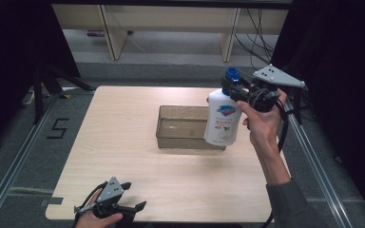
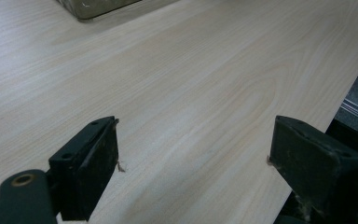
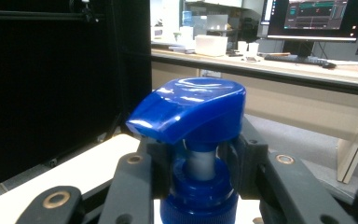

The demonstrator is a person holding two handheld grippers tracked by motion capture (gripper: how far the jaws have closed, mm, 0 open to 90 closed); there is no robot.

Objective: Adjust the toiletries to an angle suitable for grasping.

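A white soap bottle point(image 1: 222, 121) with a blue pump head point(image 3: 189, 107) hangs in the air over the right end of a clear plastic bin point(image 1: 183, 127). My right gripper point(image 1: 234, 90) is shut on the bottle's neck just under the pump, jaws on either side of the collar point(image 3: 200, 198). The bottle hangs upright below the gripper. At the table's near left edge my left gripper point(image 1: 133, 197) rests low, its jaws standing wide apart over bare wood point(image 2: 193, 140) with nothing between them.
The light wooden table point(image 1: 123, 142) carries the bin at its centre. Metal rails point(image 1: 313, 152) run along both sides of the table. Desk legs and cables stand beyond the far edge. A corner of the bin point(image 2: 98, 7) lies ahead of the left gripper.
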